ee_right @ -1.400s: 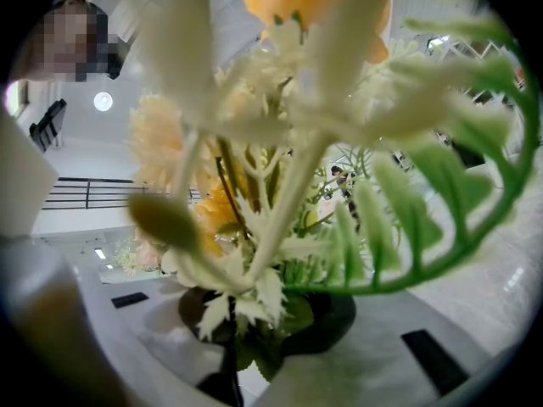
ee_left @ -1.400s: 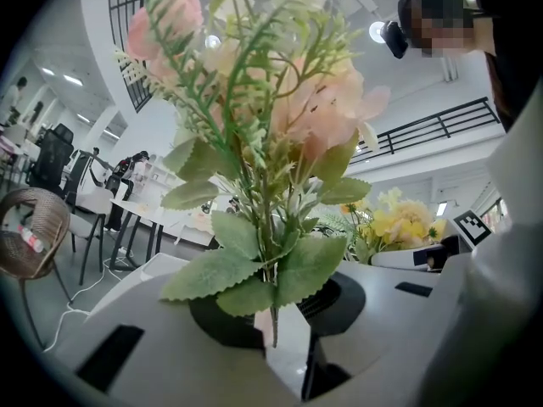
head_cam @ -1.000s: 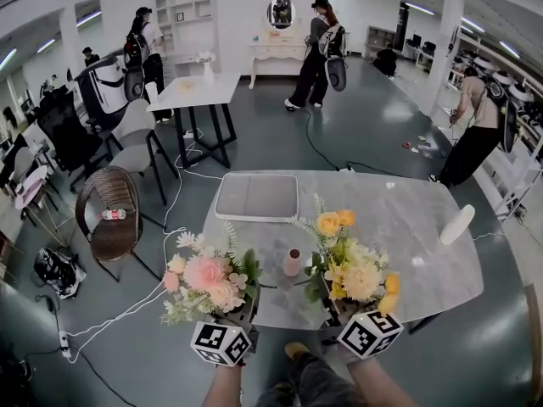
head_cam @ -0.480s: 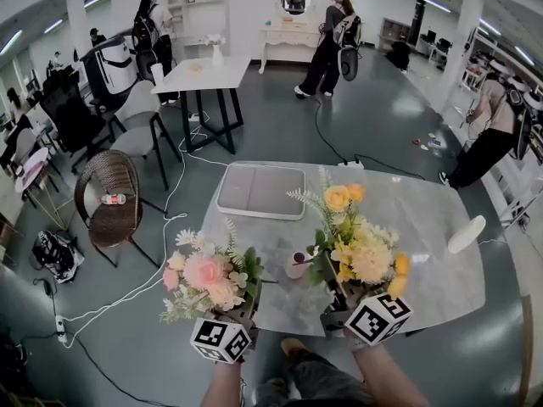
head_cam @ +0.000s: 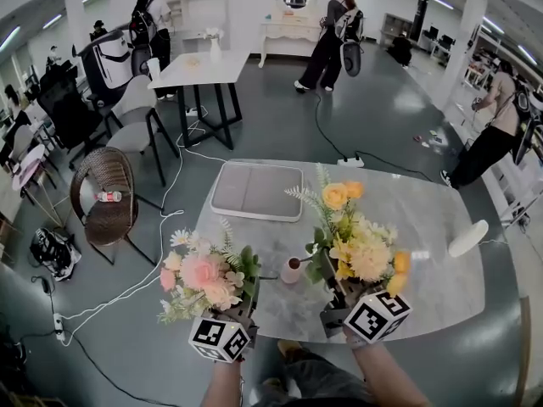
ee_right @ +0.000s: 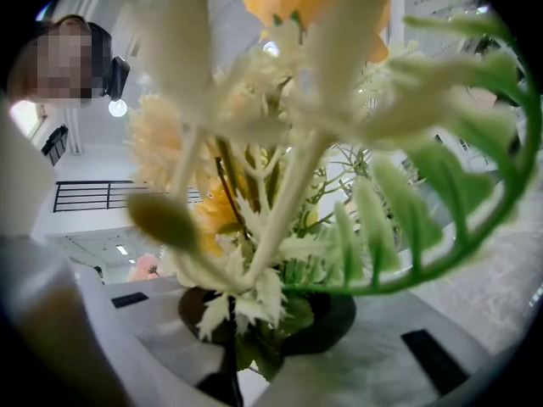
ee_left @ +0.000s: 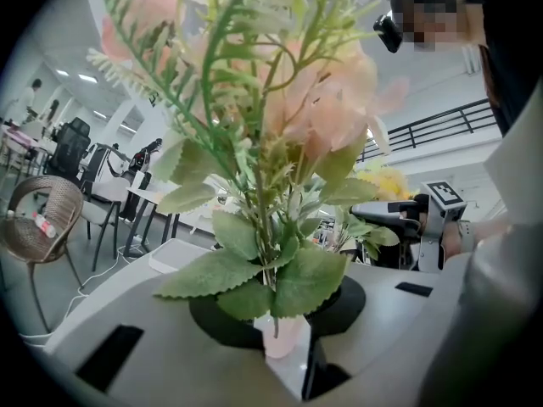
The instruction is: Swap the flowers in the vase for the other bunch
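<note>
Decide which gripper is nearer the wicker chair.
Left. The left gripper, shut on the pink bunch, is right of the wicker chair; the right gripper, with the yellow bunch, sits farther right, past the vase.

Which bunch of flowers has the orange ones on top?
The yellow bunch held in the right gripper; orange blooms sit at its top. The pink bunch in the left gripper has none.

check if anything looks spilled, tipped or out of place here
Nothing stands out. The vase stands upright on the table, and nothing is spilled. It looks empty, since the pink bunch is in the left gripper and the yellow bunch in the right gripper.
</note>
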